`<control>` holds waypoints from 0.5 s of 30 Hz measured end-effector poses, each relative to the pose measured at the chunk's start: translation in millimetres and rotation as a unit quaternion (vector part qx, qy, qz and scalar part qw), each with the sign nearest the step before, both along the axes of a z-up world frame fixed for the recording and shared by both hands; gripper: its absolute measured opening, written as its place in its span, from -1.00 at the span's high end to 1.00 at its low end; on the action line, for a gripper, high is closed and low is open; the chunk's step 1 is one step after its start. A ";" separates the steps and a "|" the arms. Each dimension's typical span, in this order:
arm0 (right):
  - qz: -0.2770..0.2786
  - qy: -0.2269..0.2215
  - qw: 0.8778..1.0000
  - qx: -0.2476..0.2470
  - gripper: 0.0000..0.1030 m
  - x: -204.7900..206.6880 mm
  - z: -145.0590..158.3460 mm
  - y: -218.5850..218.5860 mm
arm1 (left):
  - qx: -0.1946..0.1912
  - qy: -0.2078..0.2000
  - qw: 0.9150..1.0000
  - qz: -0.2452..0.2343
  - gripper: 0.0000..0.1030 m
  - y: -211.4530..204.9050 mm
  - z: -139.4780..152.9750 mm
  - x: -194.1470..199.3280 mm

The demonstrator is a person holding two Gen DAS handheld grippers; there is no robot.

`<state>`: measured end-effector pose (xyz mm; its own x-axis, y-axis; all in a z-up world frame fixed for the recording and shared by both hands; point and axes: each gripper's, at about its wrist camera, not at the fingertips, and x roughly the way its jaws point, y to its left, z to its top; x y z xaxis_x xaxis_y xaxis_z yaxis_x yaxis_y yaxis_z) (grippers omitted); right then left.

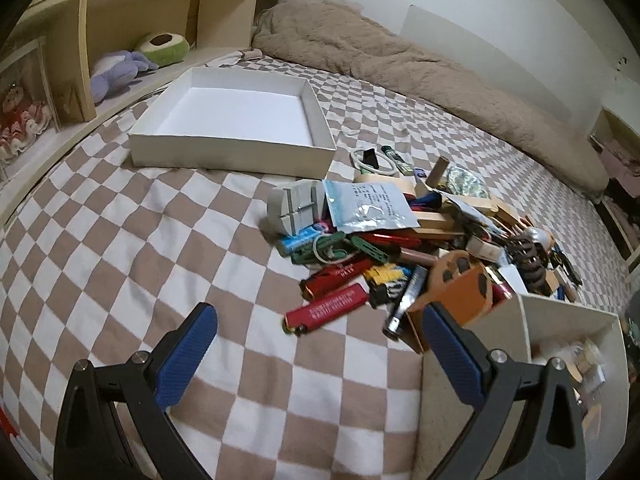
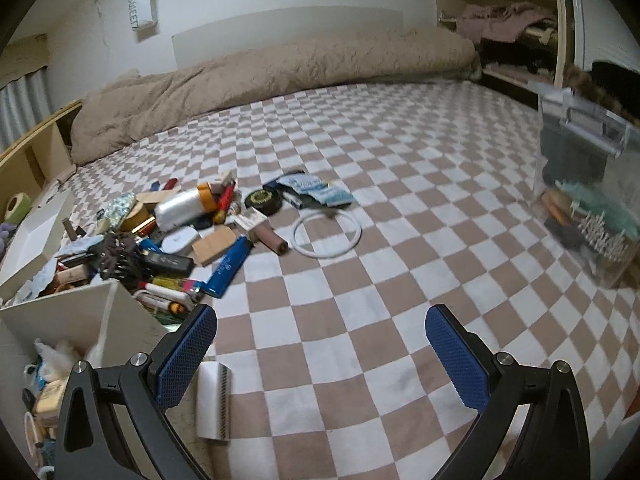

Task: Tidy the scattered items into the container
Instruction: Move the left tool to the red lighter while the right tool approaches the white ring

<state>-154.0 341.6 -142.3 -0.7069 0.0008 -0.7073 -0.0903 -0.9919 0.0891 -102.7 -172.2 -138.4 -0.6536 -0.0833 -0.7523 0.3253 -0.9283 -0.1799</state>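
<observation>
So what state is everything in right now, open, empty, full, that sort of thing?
Left gripper: open, holding nothing.
Right gripper: open, holding nothing.
Shallow white cardboard box: open, empty.
Smaller white box: open, partly filled.
Pile of lighters, packets and small items: scattered on the checkered bedspread.

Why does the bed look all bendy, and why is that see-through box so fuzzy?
Both views use a fisheye lens, so the checked sheet bulges and the corners go black. In the right wrist view the clear box is smeared, seemingly by motion blur, while the tongs look sharp. In the left wrist view the white tray is crisp and softly lit; the red lighter is slightly blurred.
</observation>
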 end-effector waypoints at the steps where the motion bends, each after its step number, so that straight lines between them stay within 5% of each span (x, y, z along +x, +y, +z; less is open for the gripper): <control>1: -0.003 -0.003 1.000 0.000 -1.00 -1.2 -4.1 0.7 | 0.001 -0.002 1.000 0.001 -0.97 -1.9 -2.5 -2.9; 11: -0.040 -0.076 0.995 -0.044 -1.00 -16.6 -45.5 20.2 | 0.030 -0.044 0.999 0.002 -0.97 -6.1 -43.2 -32.5; 15: -0.044 -0.090 0.994 -0.042 -1.00 -19.3 -53.1 21.9 | -0.032 -0.084 0.996 -0.006 -0.97 3.2 -58.3 -40.4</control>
